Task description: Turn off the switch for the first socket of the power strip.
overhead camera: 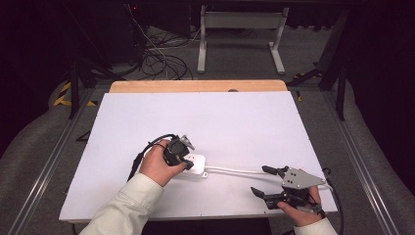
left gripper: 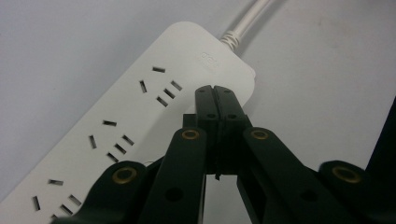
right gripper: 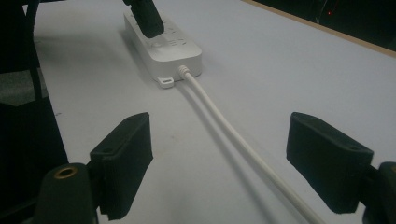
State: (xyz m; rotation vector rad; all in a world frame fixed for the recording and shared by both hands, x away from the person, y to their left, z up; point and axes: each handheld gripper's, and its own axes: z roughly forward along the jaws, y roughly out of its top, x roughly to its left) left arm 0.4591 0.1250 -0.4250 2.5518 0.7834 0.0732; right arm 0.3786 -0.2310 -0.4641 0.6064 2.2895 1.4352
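Left gripper [left gripper: 215,91], jaws pressed together, rested over the power strip [left gripper: 140,116]. Right gripper [right gripper: 219,158], jaws apart, straddled the strip's cord [right gripper: 224,123].

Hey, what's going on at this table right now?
A person works at a white table with tongs in each hand. The left tongs are shut and sit over the cord end of a white power strip; whether they touch it is unclear. The right tongs are open, a pad on either side of the strip's white cable, not gripping it.
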